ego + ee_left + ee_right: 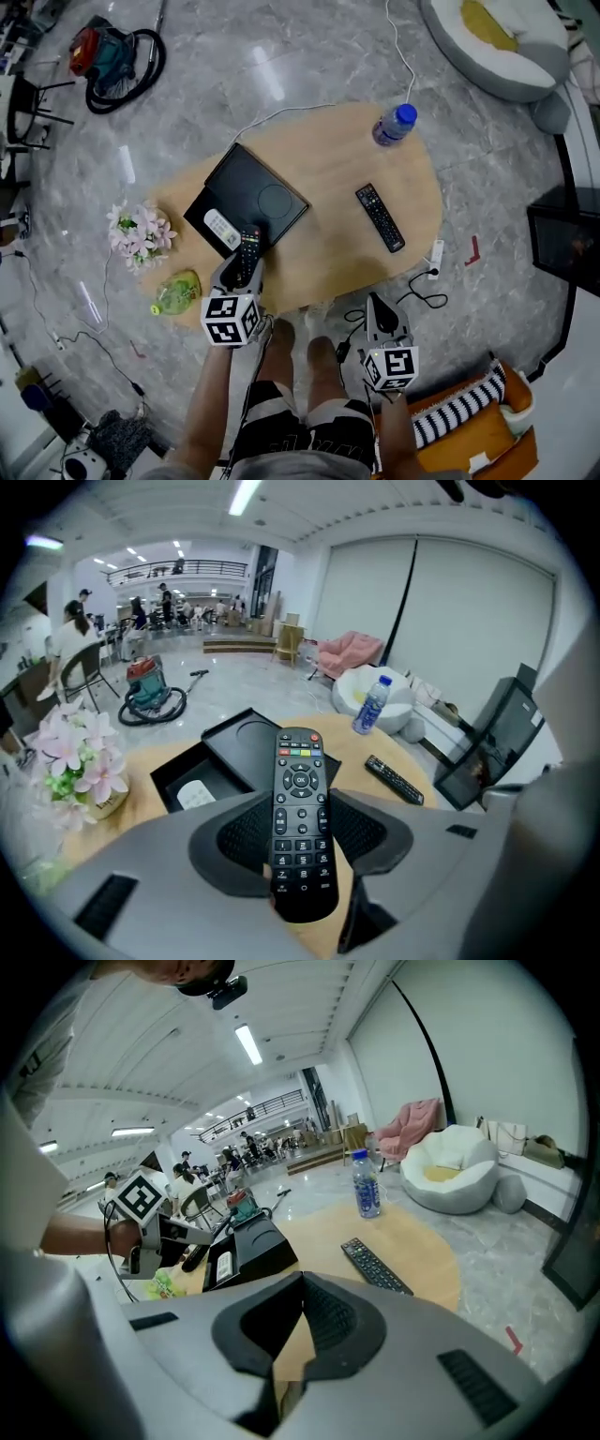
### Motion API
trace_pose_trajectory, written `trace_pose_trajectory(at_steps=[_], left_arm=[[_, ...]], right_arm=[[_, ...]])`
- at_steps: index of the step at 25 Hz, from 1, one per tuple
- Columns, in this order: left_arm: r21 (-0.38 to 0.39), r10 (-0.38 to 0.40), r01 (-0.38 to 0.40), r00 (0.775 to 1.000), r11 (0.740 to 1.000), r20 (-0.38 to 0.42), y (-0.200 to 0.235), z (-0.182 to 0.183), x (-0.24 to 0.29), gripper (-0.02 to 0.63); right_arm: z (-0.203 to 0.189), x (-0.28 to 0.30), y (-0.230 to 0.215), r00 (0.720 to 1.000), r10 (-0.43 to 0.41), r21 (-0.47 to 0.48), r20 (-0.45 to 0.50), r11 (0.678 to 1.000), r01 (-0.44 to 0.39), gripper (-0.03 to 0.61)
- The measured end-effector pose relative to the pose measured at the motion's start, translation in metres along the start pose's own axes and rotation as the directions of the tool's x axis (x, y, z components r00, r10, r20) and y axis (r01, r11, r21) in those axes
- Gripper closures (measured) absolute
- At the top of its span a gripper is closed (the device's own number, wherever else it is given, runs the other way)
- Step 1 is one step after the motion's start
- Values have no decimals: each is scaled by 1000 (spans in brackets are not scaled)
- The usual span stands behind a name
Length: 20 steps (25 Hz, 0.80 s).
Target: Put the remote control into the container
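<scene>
While the left gripper [301,841] clamps the lower half of the black remote control [300,789] between its jaws, the remote's button face is turned up and its top end points toward the black container [169,771]. From the head view, this remote [247,251] sits just left of the frame's centre, at the near edge of the oval wooden table [328,262]. Its far end overlaps the near corner of the container [195,214]. A black lid [255,194] lies askew across the container, and a small white remote [221,228] lies in the uncovered part.

Lower and right of centre, the right gripper [378,309] hangs beside the table's near edge. In its own view the right gripper [300,1312] has its jaws pressed together with nothing between them.

A second, slimmer black remote [380,217] lies on the table's right half, well apart from the container. A water bottle [395,125] with a blue cap stands near the far edge. Pink flowers [139,232] and a green object [178,291] are at the table's left end. On the floor, a vacuum cleaner [112,54] is at the upper left and a white beanbag seat [497,42] at the upper right.
</scene>
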<state>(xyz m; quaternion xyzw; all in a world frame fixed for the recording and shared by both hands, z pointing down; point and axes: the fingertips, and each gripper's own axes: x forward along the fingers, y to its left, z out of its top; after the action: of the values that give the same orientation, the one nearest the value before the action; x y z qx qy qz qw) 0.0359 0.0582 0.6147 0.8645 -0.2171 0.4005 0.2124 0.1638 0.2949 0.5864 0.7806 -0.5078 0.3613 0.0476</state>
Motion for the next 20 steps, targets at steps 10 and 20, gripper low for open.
trace_pose_trajectory(at_steps=[10, 20], left_arm=[[-207, 184, -174, 982, 963, 31, 81, 6, -2, 414], [-418, 237, -224, 971, 881, -22, 129, -11, 27, 414]], right_arm=[[35, 27, 39, 996, 78, -110, -44, 991, -82, 568], [53, 62, 79, 987, 131, -134, -89, 981, -142, 568]])
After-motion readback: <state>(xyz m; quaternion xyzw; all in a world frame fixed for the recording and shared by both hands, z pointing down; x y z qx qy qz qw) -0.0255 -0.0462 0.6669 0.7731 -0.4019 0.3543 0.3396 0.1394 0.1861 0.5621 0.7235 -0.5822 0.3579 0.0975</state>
